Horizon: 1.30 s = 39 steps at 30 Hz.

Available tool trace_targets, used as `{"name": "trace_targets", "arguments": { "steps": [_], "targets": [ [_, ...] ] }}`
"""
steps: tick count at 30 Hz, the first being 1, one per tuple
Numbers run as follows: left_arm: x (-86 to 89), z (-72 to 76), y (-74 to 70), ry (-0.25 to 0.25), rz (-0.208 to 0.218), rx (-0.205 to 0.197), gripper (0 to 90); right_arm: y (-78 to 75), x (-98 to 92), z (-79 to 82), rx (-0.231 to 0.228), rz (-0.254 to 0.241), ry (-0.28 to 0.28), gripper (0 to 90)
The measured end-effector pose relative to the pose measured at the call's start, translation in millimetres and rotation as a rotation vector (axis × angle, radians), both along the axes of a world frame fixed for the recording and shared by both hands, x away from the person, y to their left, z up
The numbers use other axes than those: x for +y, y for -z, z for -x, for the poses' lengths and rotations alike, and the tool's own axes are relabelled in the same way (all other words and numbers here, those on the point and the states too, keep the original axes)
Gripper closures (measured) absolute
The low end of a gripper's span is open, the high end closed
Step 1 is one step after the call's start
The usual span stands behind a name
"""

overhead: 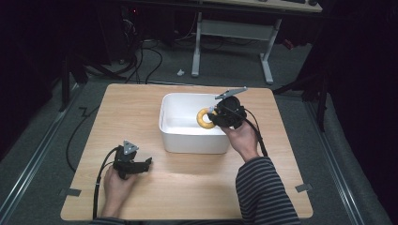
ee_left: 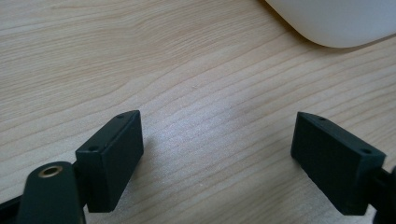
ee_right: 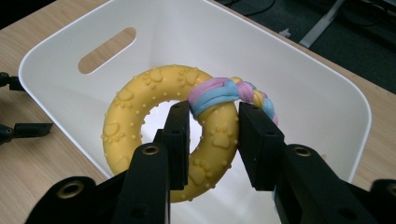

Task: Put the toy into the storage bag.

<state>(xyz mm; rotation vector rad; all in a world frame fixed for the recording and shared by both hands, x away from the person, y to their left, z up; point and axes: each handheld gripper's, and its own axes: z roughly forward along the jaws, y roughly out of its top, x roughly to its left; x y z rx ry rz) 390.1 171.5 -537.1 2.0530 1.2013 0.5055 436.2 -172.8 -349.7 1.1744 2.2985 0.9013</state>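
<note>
Right claw (ee_right: 212, 140) — tight on yellow ring (ee_right: 140, 121)

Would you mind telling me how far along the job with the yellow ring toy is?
Picked up already: the right hand-held gripper is clamped on the yellow ring toy over the white bin. Left: releasing it inside. The left hand-held gripper rests open on the table.

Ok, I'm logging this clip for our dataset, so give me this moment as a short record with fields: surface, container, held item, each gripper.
surface: wooden table
container: white bin, upright near the table's middle, handle slot in one wall
held item: yellow ring toy with paw prints and a pastel rope knot
right gripper: shut on the ring toy, holding it above the open bin
left gripper: open, nothing between the jaws, low over bare table beside the bin
</note>
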Motion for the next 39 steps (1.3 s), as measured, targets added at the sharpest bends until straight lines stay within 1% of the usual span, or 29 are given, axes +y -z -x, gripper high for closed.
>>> {"name": "trace_targets", "arguments": {
  "steps": [4,7,9,10,12,15,18,24,29,31,36,38,39],
  "targets": [
    [0.0,0.0,0.0,0.000,0.000,0.000,17.1,3.7,3.9,-0.8,0.012,0.003,-0.007,66.1],
    [0.0,0.0,0.0,0.000,0.000,0.000,17.1,8.0,6.6,-2.7,0.027,0.022,-0.008,66.1],
    [0.0,0.0,0.0,0.000,0.000,0.000,17.1,11.1,6.6,-3.9,0.039,0.008,-0.010,66.1],
    [0.0,0.0,0.0,0.000,0.000,0.000,17.1,13.5,7.9,-4.6,0.047,0.018,-0.009,66.1],
    [0.0,0.0,0.0,0.000,0.000,0.000,17.1,14.2,8.3,-4.8,0.046,0.025,-0.012,66.1],
    [0.0,0.0,0.0,0.000,0.000,0.000,17.1,16.6,9.1,-4.3,0.055,0.017,-0.017,66.1],
    [-0.1,0.1,0.0,-0.001,0.000,0.000,17.2,19.6,11.1,-5.3,0.066,0.037,-0.023,66.0],
    [-0.1,0.3,0.0,-0.001,0.000,0.001,17.1,22.8,10.5,-6.4,0.082,0.020,-0.022,66.0],
    [-0.1,0.4,0.0,-0.001,0.000,0.001,17.1,23.3,9.4,-7.4,0.086,0.017,-0.023,66.0],
    [-0.1,0.3,0.0,-0.001,0.000,0.001,17.1,23.8,9.2,-8.5,0.097,0.010,-0.020,66.0],
    [-0.1,0.3,0.0,-0.001,0.000,0.001,17.1,24.3,8.5,-9.3,0.105,0.006,-0.016,66.0],
    [-0.1,0.3,0.0,-0.001,0.000,0.001,17.1,25.1,8.7,-10.3,0.100,0.027,-0.009,66.0],
    [-0.1,0.3,0.0,-0.001,0.000,0.001,17.1,27.0,8.5,-11.6,0.113,0.037,-0.003,66.0]
  ]
}}
